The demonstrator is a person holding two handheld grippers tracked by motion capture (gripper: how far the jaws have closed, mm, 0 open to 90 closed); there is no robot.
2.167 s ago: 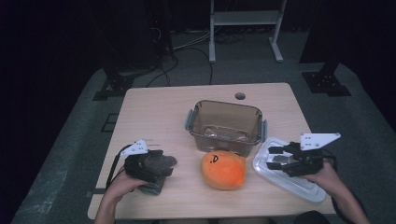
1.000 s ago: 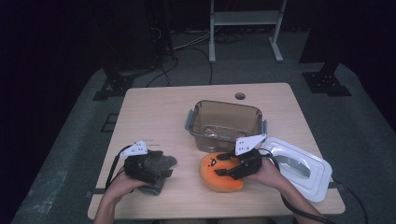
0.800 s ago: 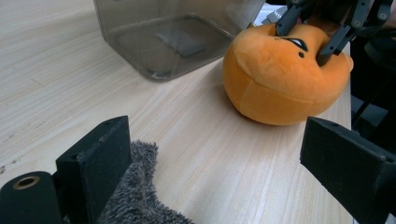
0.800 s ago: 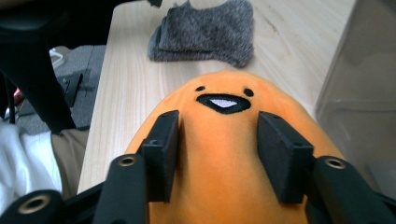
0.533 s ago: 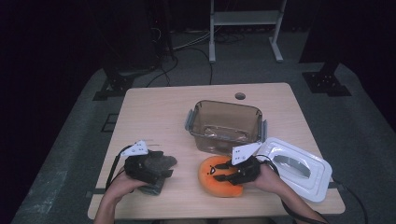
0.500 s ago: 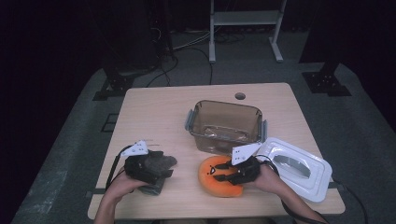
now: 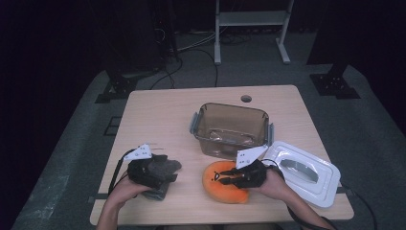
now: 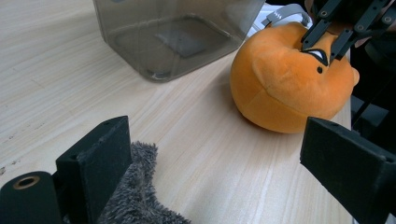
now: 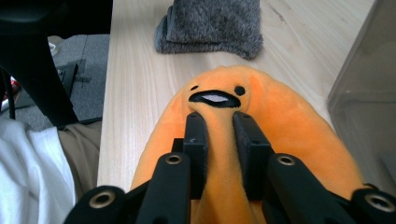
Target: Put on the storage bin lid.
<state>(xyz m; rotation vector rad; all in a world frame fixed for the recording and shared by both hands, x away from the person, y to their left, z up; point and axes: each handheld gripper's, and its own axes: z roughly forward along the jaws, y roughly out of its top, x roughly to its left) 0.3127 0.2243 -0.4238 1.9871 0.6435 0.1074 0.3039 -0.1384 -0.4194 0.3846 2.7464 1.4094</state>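
An orange plush toy with a small black face lies on the table's front, just below the clear container. My right gripper sits on top of it. In the right gripper view its jaws have just been closing and now pinch a fold of the plush below the mouth. My left gripper rests at the front left on a grey fuzzy cloth. In the left gripper view it stands open, with the cloth beneath its left jaw and the plush farther off.
A clear plastic container with grey side clips stands at the table's middle. Its white lid lies flat at the front right. A round hole is in the tabletop near the far edge.
My right gripper came left from over the white lid onto the orange plush and closed its jaws on a fold of it. The left gripper and cloth stayed put.
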